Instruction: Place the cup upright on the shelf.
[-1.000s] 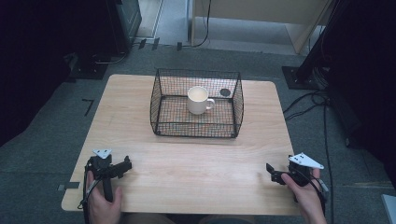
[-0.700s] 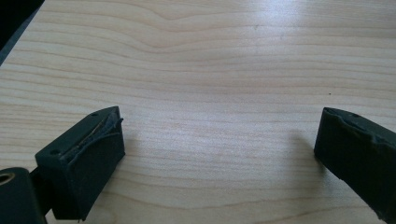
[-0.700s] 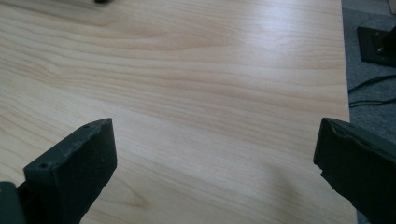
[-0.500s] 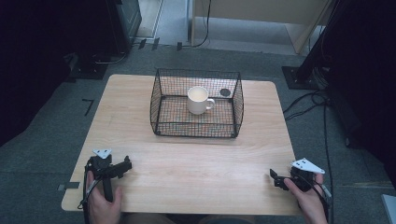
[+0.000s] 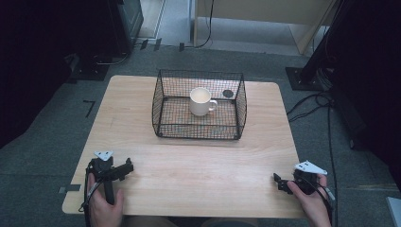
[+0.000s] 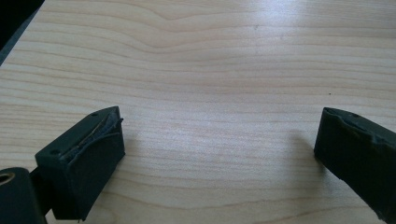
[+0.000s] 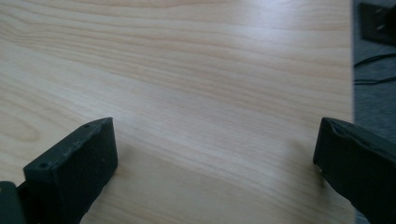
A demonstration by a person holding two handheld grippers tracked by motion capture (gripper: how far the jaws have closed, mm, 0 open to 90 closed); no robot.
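Shifted slightly toward the near right corner since a second ago: right gripper (image 5: 280, 183); left gripper (image 5: 124, 169), mug and basket unchanged.

One wire basket (image 5: 198, 105), black mesh, set at the middle of the far half of the worktop (image 5: 198, 165). One white mug (image 5: 200, 101) upright inside the basket, long axis vertical, mouth up, handle pointing toward the right edge of the worktop. One small dark round thing (image 5: 228, 93) by the basket's far right wall, too small to identify. Two grippers, one in each hand, both at the near edge, well apart from the basket and from each other.

Left gripper low over the near left corner, aimed to the right across the wood; in the left gripper view (image 6: 215, 140) jaws spread wide, bare wood grain between them, nothing held. Right gripper at the near right corner, aimed to the left; in the right gripper view (image 7: 215, 144) jaws likewise spread wide over bare wood, nothing between them.

No readable brand, label or writing on mug, basket or grippers.
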